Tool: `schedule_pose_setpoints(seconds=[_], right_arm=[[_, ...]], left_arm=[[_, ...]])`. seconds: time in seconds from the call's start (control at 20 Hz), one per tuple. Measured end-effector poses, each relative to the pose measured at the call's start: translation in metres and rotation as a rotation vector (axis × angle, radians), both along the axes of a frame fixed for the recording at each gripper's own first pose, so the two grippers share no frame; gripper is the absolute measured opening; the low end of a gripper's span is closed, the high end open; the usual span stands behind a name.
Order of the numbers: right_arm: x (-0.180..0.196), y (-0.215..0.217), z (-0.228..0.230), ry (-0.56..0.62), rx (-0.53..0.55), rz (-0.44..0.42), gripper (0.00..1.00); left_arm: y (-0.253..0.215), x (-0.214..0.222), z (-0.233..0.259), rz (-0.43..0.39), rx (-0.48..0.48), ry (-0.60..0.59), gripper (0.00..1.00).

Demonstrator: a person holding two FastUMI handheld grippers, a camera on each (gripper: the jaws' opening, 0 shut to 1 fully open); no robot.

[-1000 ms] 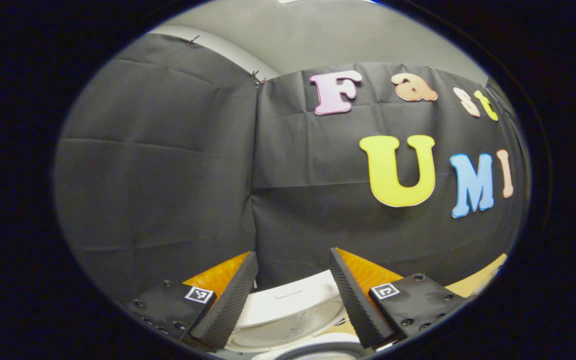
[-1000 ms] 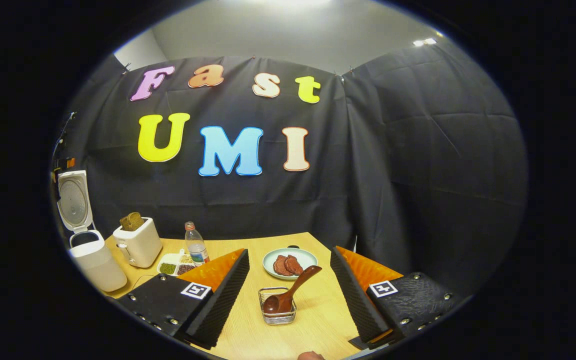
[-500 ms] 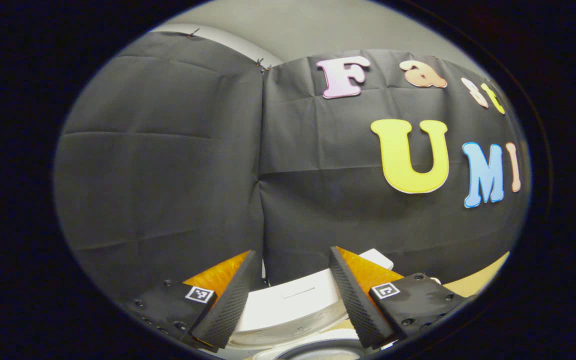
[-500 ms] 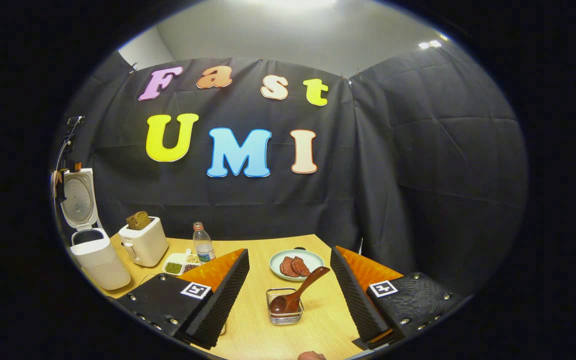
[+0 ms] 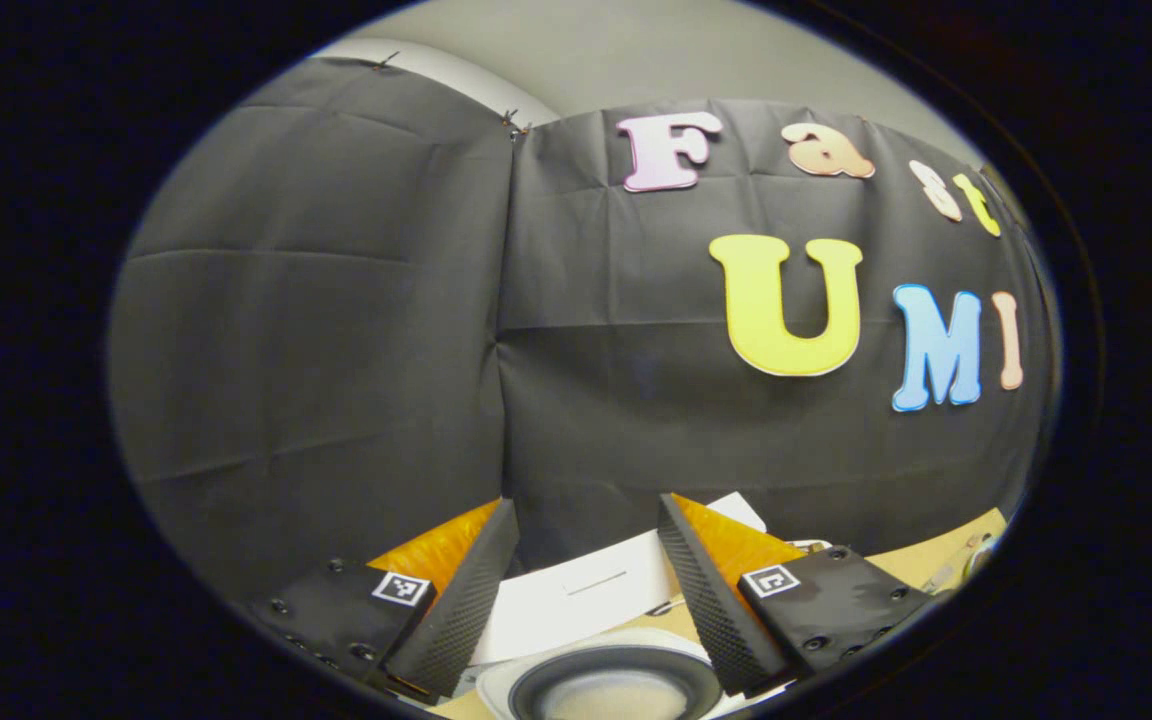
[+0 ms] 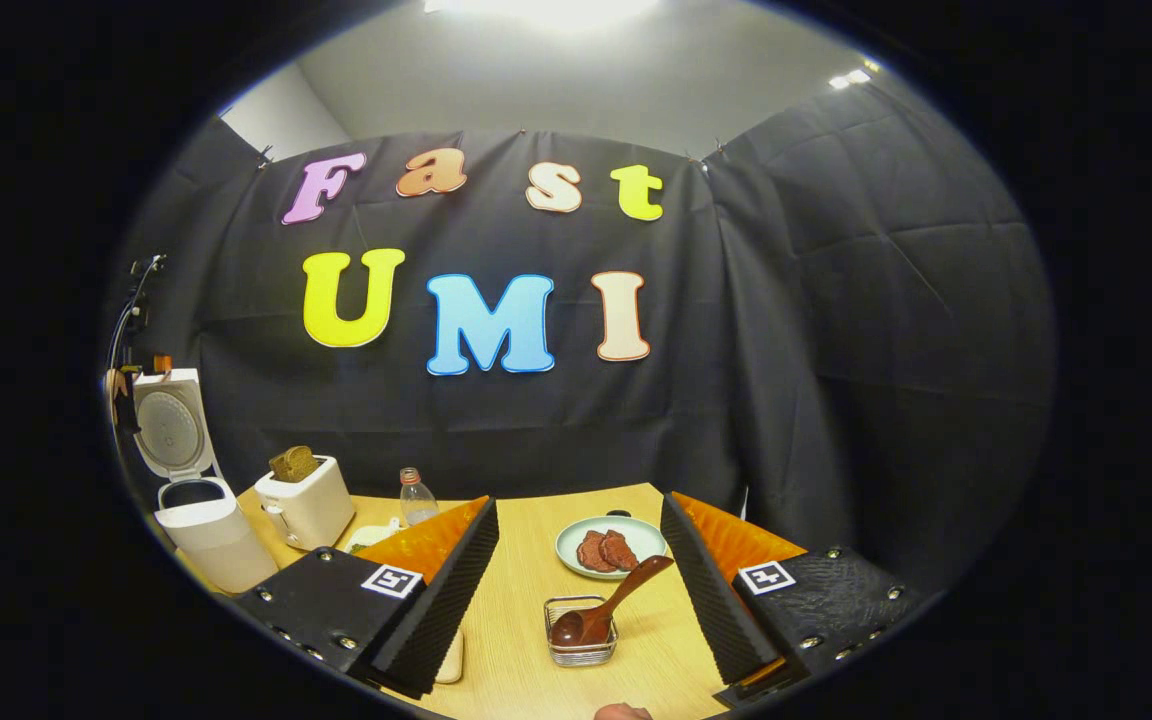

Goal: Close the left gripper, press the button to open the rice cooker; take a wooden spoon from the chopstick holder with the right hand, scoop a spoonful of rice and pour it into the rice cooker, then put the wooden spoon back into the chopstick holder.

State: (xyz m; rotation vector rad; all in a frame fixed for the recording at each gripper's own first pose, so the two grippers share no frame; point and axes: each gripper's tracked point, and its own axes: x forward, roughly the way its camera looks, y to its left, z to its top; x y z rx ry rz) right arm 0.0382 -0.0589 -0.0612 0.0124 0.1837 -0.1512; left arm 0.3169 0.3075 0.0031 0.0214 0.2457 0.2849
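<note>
- While the rice cooker (image 6: 198, 500) stands at far left of the right gripper view with its lid up, the button step reads as done; the left gripper view looks down on the open inner pot (image 5: 616, 690), pale contents at the bottom, nature unclear
- Risk: wooden spoon (image 6: 608, 606) leans in a light wire chopstick holder (image 6: 582, 632); a skewed pull on the handle could likely tip or drag the holder across the table (image 6: 526, 600)
- Risk: the carry to the cooker crosses toaster (image 6: 308, 506), bottle (image 6: 418, 500) and a partly hidden divided tray; a tilted bowl would spill rice on the way
- Plate (image 6: 610, 545) of brown slices sits just behind the holder; an overshoot could knock it
- Left gripper (image 5: 581, 590): fingers well apart, holding nothing, poised above the cooker's rim
- Right gripper (image 6: 581, 590): fingers wide apart, empty, touching nothing; spoon and holder lie between them, farther ahead, spoon handle slanting up to the right
</note>
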Motion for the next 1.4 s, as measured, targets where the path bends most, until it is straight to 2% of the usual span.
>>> schedule_pose_setpoints(seconds=[0.4, 0.45, 0.7, 0.75, 0.8, 0.95, 1.0, 1.05, 1.15, 1.2, 1.25, 1.4], right_arm=[[0.009, -0.021, 0.007, -0.006, -0.018, 0.047, 0.99], [0.010, -0.022, 0.007, -0.005, -0.015, 0.054, 0.99], [0.019, -0.030, 0.006, 0.004, -0.029, 0.093, 0.99], [0.022, -0.031, 0.008, 0.001, -0.032, 0.100, 0.99], [0.024, -0.032, 0.010, -0.004, -0.029, 0.109, 0.99], [0.030, -0.030, 0.011, -0.007, -0.025, 0.137, 0.99], [0.032, -0.030, 0.011, -0.007, -0.028, 0.147, 0.99], [0.033, -0.028, 0.009, -0.004, -0.033, 0.159, 0.99], [0.036, -0.029, 0.007, -0.003, -0.049, 0.173, 0.99], [0.038, -0.029, 0.007, -0.003, -0.055, 0.179, 0.99], [0.038, -0.028, 0.006, -0.004, -0.056, 0.185, 0.99], [0.039, -0.030, 0.002, 0.003, -0.065, 0.195, 0.99]], left_arm=[[-0.009, -0.010, -0.005, -0.011, -0.029, 0.043, 0.99], [-0.010, -0.011, -0.006, -0.011, -0.033, 0.049, 0.93], [-0.013, -0.019, -0.010, -0.005, -0.037, 0.087, 1.00], [-0.013, -0.021, -0.011, -0.006, -0.036, 0.096, 1.00], [-0.014, -0.023, -0.013, -0.007, -0.039, 0.105, 0.96], [-0.017, -0.028, -0.015, -0.001, -0.055, 0.125, 1.00], [-0.018, -0.029, -0.016, 0.000, -0.058, 0.129, 0.95], [-0.019, -0.030, -0.017, 0.001, -0.063, 0.134, 1.00], [-0.021, -0.033, -0.019, 0.006, -0.074, 0.146, 1.00], [-0.022, -0.035, -0.020, 0.008, -0.077, 0.154, 0.94], [-0.023, -0.037, -0.022, 0.008, -0.080, 0.165, 0.99], [-0.027, -0.041, -0.024, 0.018, -0.104, 0.187, 1.00]])
